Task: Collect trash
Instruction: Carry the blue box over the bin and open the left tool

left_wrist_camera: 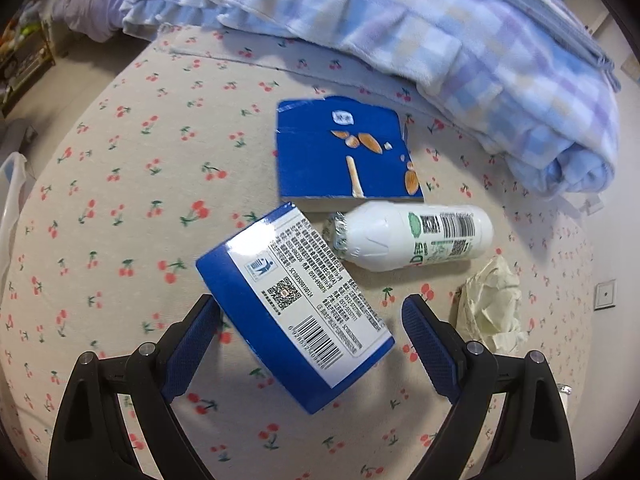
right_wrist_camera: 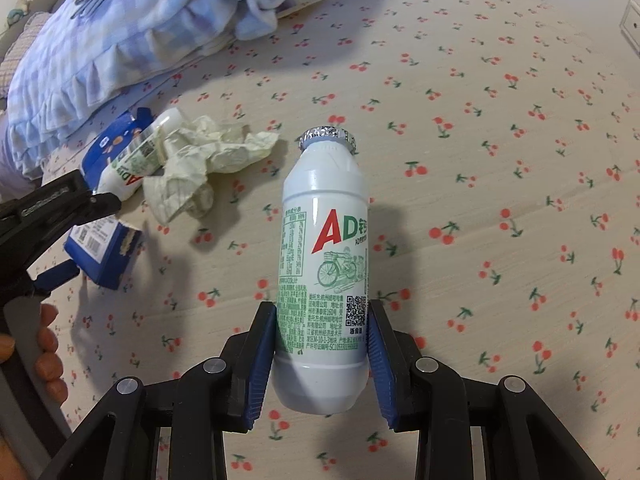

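- Our right claw [right_wrist_camera: 322,334] is clamped on a white drink bottle [right_wrist_camera: 324,240], blue pads pressed to both sides of its lower half, foil-capped neck pointing away from us, above the bed [right_wrist_camera: 500,140].
- Our left claw [left_wrist_camera: 310,320] stands wide open above a blue carton [left_wrist_camera: 288,300]; the carton lies between the fingers, its corner right by the left pad, though we cannot tell if they touch. The right pad is clear of it.
- That carton lies on the cherry-print bed sheet [left_wrist_camera: 120,200] with its barcode side up.
- Just beyond it lies a second white bottle [left_wrist_camera: 408,236] on its side, foil cap near the carton.
- Behind this bottle lies a flat blue packet [left_wrist_camera: 344,152] printed with nuts.
- A crumpled cream paper [left_wrist_camera: 490,304] sits beside the lying bottle's base.
- A blue checked blanket [left_wrist_camera: 440,32] is bunched along the far side of the bed.
- In the right wrist view, fingers of a hand [right_wrist_camera: 46,352] show at the left edge.
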